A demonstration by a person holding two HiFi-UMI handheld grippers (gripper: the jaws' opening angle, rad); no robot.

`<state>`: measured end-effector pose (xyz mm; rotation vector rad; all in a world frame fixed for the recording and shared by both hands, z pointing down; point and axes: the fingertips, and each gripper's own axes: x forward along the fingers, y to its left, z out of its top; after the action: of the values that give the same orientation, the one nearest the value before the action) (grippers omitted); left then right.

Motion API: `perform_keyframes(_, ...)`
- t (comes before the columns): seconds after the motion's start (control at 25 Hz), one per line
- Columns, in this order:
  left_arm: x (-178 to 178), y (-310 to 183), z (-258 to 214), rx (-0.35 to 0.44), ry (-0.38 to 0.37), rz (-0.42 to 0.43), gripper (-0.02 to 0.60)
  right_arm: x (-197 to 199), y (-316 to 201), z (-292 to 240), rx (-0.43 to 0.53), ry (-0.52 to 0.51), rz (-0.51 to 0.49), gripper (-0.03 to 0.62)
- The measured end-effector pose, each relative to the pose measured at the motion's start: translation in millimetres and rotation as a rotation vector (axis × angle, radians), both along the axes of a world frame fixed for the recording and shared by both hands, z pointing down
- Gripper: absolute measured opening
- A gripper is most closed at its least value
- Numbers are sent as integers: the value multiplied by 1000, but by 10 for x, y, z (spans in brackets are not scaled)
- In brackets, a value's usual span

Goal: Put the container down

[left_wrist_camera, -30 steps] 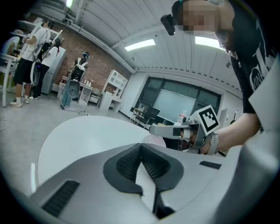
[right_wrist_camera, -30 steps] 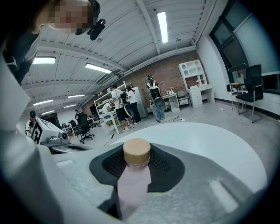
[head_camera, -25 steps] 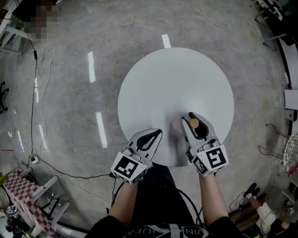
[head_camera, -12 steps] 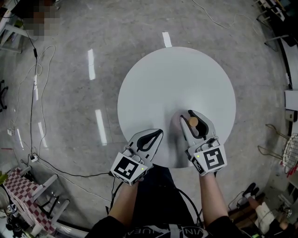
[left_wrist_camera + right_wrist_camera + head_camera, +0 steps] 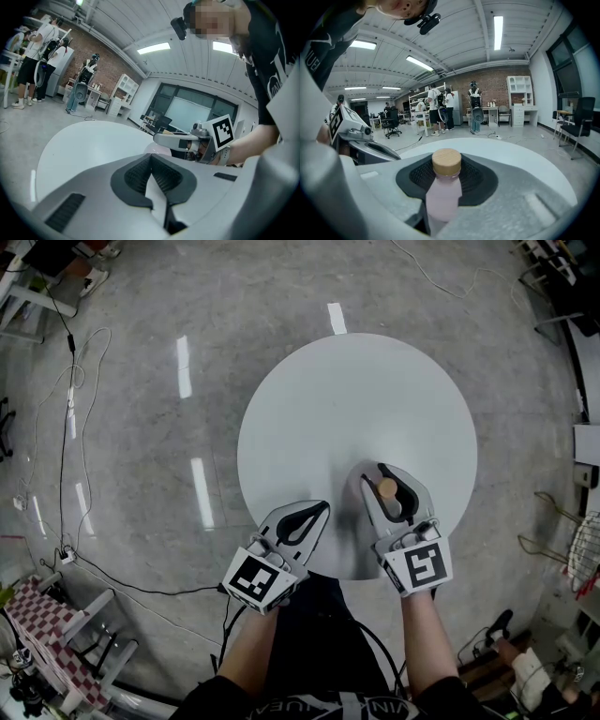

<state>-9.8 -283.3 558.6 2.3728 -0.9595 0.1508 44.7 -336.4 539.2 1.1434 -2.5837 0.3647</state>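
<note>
A pale pink bottle [image 5: 443, 192] with a round wooden cap [image 5: 387, 488] stands upright between the black pads of my right gripper [image 5: 382, 472], which is shut on it over the near right part of the round white table [image 5: 347, 399]. In the left gripper view the bottle's pink body [image 5: 157, 149] shows low under the right gripper [image 5: 180, 139]; I cannot tell whether its base touches the tabletop. My left gripper [image 5: 316, 511] hovers at the table's near edge, to the left of the right one, shut with nothing between its jaws [image 5: 151, 160].
The table stands on a grey concrete floor with cables [image 5: 66, 427] trailing at the left. Desks, shelves and several people stand far off in the room [image 5: 440, 112]. A checked cloth on a frame [image 5: 42, 624] is at the lower left.
My right gripper with the bottle has drifted slightly toward the person. The left gripper has stayed where it was.
</note>
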Motion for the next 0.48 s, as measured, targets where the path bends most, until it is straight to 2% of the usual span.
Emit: perform_keyframes(0.48, 19, -8, 17, -5, 0, -4, 14, -37, 28, 34, 48, 77, -30, 122)
